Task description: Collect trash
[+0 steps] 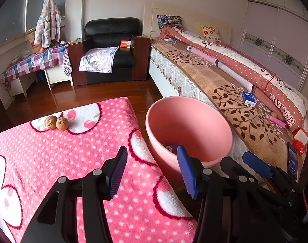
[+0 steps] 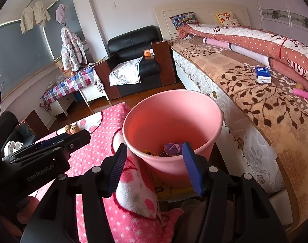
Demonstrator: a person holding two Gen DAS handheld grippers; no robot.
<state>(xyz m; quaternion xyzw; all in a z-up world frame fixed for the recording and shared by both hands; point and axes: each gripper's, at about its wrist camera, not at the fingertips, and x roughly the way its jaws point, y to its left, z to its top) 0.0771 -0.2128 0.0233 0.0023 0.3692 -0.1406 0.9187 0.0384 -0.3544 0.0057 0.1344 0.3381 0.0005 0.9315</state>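
Right wrist view, right tool [image 2: 154,166] wide and empty above pink bin [image 2: 194,109], left tool [image 1: 152,172] wide, empty, over worktop [image 1: 52,151].

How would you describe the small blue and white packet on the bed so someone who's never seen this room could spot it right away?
Start at the large bed with the brown leaf-patterned blanket, to the right of the pink plastic bucket. On that blanket, beside the rolled red polka-dot quilt, lies the small rectangular blue and white packet. It's the only blue, boxy thing there; the pink cylinder farther along is round and pink.
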